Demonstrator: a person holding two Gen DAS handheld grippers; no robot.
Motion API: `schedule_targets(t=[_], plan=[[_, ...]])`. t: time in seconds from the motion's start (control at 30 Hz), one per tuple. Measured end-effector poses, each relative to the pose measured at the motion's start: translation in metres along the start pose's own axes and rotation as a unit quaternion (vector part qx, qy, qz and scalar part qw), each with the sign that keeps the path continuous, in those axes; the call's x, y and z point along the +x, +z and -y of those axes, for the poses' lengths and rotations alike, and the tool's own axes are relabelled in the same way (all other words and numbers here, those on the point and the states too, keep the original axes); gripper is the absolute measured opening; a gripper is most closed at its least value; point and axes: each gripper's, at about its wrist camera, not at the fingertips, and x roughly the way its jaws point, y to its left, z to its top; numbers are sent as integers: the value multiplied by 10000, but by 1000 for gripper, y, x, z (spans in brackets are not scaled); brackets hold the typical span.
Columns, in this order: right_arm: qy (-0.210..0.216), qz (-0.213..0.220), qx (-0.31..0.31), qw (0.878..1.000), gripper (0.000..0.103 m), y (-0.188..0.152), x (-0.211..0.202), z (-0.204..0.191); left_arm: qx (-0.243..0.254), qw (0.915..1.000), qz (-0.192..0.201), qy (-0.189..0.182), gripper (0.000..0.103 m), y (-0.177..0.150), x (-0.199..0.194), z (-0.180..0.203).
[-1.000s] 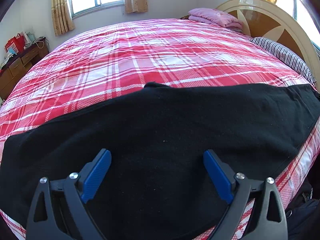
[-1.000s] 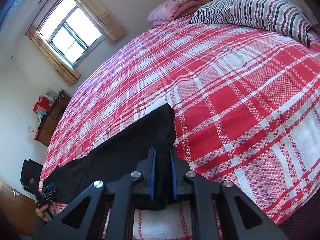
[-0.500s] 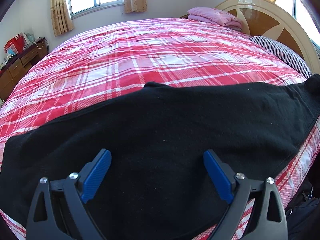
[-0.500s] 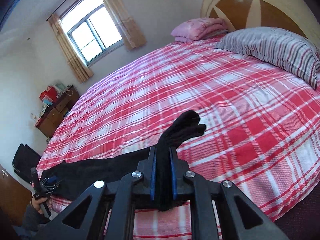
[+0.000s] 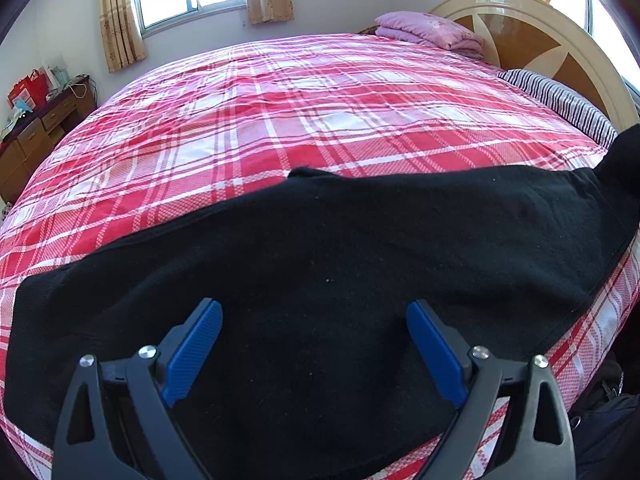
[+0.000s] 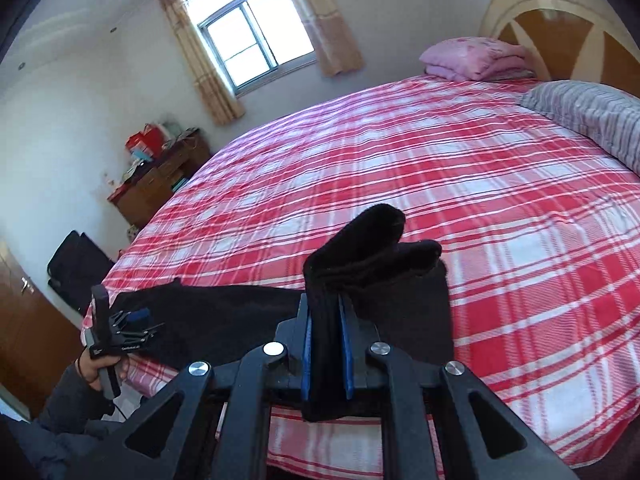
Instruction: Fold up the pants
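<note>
Here the black pants (image 5: pixel 320 280) lie along the near edge of the plaid bed (image 5: pixel 280 120), long axis running parallel to that edge. Only the right wrist view shows their end lifted off the bed, pinched in the right gripper (image 6: pixel 325 340). The left gripper (image 5: pixel 314 312) hovers over them, jaws spread. A striped pillow (image 6: pixel 592 116) and pink folded blanket (image 6: pixel 472 58) sit by the headboard (image 6: pixel 560 28).
</note>
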Motion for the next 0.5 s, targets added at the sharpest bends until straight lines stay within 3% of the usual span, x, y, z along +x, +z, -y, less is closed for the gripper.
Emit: schedule_targets(t=[0.5], plan=[[711, -546, -694, 9935, 12, 5, 75, -87, -18, 9998, 136, -153, 96, 6, -12, 4]])
